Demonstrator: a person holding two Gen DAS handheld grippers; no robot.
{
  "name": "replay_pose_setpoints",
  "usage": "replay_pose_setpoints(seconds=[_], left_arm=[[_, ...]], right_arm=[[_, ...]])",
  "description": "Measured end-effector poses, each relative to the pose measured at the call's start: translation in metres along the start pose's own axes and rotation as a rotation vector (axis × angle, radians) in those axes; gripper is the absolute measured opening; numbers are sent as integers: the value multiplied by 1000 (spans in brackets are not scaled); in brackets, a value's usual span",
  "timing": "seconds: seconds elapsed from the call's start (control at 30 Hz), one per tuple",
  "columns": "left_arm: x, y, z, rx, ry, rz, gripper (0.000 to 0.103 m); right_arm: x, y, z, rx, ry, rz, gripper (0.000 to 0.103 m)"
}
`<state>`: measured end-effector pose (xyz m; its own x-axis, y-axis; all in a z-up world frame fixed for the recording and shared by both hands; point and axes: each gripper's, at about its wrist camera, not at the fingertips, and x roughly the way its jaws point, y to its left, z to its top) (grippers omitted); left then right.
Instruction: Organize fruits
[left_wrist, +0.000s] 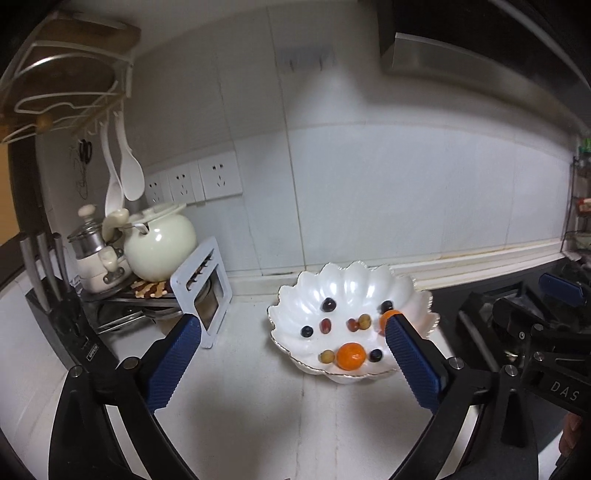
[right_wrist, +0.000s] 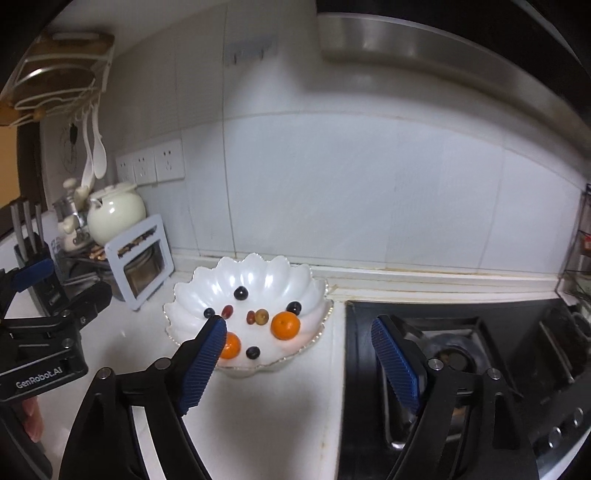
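Note:
A white scalloped fruit bowl (left_wrist: 343, 277) (right_wrist: 258, 273) stands on the white counter near the back wall. It holds two small oranges (left_wrist: 351, 356) (right_wrist: 285, 325), the second partly hidden behind a finger (right_wrist: 231, 347), plus several dark and reddish grapes (left_wrist: 328, 305) (right_wrist: 240, 293). My left gripper (left_wrist: 291, 325) is open and empty, above the counter in front of the bowl. My right gripper (right_wrist: 299, 328) is open and empty, in front of the bowl's right side.
A cream teapot (left_wrist: 159, 247), a small pot and a light blue rack (left_wrist: 205, 291) crowd the back left corner. A knife block (left_wrist: 44, 273) stands at the left. A black gas stove (right_wrist: 461, 350) lies right of the bowl.

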<state>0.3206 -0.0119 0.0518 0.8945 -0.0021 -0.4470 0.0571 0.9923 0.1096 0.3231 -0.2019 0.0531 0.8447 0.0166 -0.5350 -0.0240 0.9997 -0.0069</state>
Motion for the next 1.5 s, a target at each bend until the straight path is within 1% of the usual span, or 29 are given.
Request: replay_pose_setpoints(seconds=[0.17,0.3,0.43,0.53,0.7,0.87,1.1,1.33,1.5], left_arm=[[-37,-2,-8,-3,-37,-30,103],[-62,-3,-16,-12,-48,-31,103],[-88,-4,-25,-27,-55,-43,103],[-107,-9,-33,-24,-63,-39,103],[-140,-15,-46,-37,-67,-48,103],[-174,-19,-60,-30,-74,-52,103],[-216,-22,-75,-37,-90,-78,103],[-243,-24,-83,-40,-98,-95,103],[-259,-24,-88,-42,-106,-92,103]], right_arm=[[-40,0,-8,-4,-50,-20,83],[-71,-1,-16,-18,-83,-41,84],[-96,-2,-25,-29,-98,-50,84],[-118,-3,-34,-33,-105,-47,84],[-151,-9,-50,-14,-116,-42,84],[-183,-10,-64,-1,-121,-47,84],[-221,-7,-83,-2,-131,-44,84],[-252,-7,-97,16,-135,-33,84],[-265,-6,-103,12,-138,-26,84]])
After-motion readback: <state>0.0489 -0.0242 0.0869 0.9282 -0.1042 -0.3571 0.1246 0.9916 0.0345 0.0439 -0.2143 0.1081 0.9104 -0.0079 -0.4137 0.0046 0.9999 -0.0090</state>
